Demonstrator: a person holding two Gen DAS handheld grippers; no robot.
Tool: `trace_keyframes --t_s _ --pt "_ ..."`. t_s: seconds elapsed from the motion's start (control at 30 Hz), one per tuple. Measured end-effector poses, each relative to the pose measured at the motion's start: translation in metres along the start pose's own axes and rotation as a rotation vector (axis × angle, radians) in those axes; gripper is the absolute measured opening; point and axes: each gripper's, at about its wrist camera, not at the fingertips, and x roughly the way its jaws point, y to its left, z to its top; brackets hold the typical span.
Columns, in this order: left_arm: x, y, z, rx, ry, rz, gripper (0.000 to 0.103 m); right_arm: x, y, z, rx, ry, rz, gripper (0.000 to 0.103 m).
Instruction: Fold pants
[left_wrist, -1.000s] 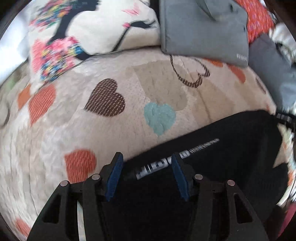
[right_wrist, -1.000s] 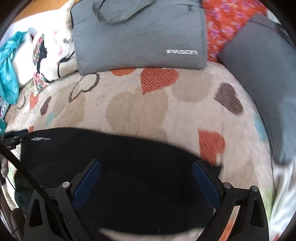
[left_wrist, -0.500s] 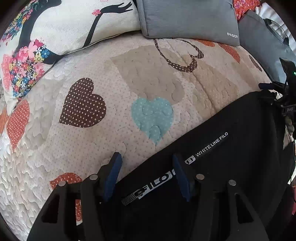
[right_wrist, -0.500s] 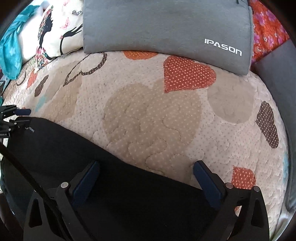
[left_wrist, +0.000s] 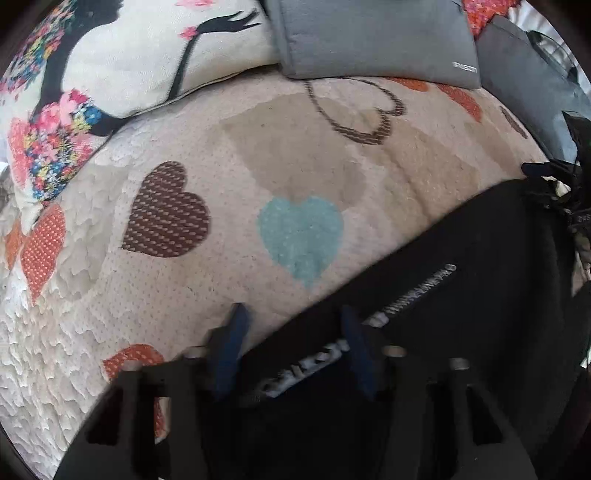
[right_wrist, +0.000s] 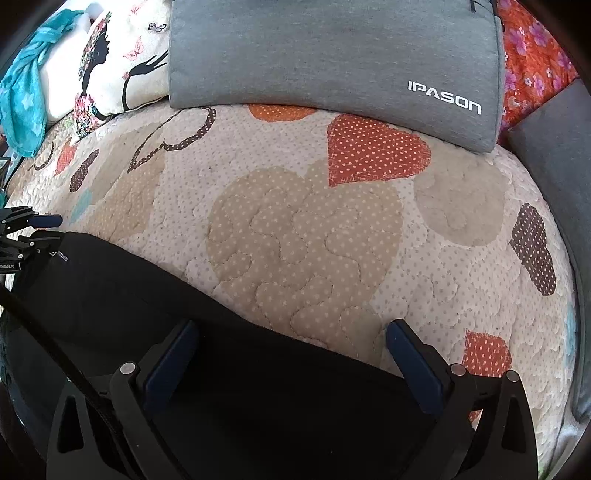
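The black pants (left_wrist: 461, 280) lie flat on a heart-patterned quilt (left_wrist: 295, 155); a white printed label runs along their edge. My left gripper (left_wrist: 293, 332) is open, its blue pads straddling the pants' far edge near the label. In the right wrist view the pants (right_wrist: 155, 291) spread across the lower left. My right gripper (right_wrist: 291, 341) is wide open over the pants' far edge, holding nothing. The left gripper (right_wrist: 40, 229) shows at that view's left edge, and the right gripper (left_wrist: 554, 184) at the left view's right edge.
A grey IPASON sleeve (right_wrist: 332, 55) and a cream pillow with a black silhouette print (left_wrist: 129, 55) lie at the back. A second grey bag (right_wrist: 554, 147) sits at the right, orange floral fabric (right_wrist: 532, 55) behind it, a teal cloth (right_wrist: 22, 96) far left.
Both grippers moved forward and lower over the pants' edge in the first half second, then barely shifted. The jaws stayed open and the pants stayed flat.
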Motion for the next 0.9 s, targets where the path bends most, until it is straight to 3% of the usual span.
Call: trace_keyframes --t_s 0.03,0.07,0.13,0.23,0.43,0.6,0.77,0.9 --pt "-0.001 -0.006 0.001 0.012 0.013 0.005 0.006 -0.003 0.002 -0.001 -0.001 0.001 0.008 0.089" --pt "-0.003 -0.017 0.001 0.046 0.019 0.051 0.004 -0.007 0.006 -0.002 -0.007 0.001 0.015 0.082" --pt "-0.003 -0.029 -0.001 0.094 0.021 0.101 0.002 -0.015 0.016 -0.004 -0.034 0.012 0.027 0.044" --pt "-0.007 -0.029 0.0 0.07 0.01 0.108 0.001 -0.024 0.022 -0.007 -0.027 0.032 0.056 0.012" --pt "-0.051 -0.026 -0.012 0.003 -0.064 0.078 0.001 -0.061 0.028 -0.018 0.033 -0.027 0.054 0.01" --pt "-0.108 -0.043 -0.045 -0.029 -0.14 0.071 0.001 -0.112 0.047 -0.045 0.047 -0.071 0.071 0.01" --pt "-0.153 -0.061 -0.117 -0.112 -0.185 0.039 0.001 -0.152 0.074 -0.108 0.045 -0.051 0.113 0.01" --pt "-0.168 -0.073 -0.182 -0.202 -0.163 0.006 0.001 -0.158 0.096 -0.169 0.039 0.031 0.157 0.01"
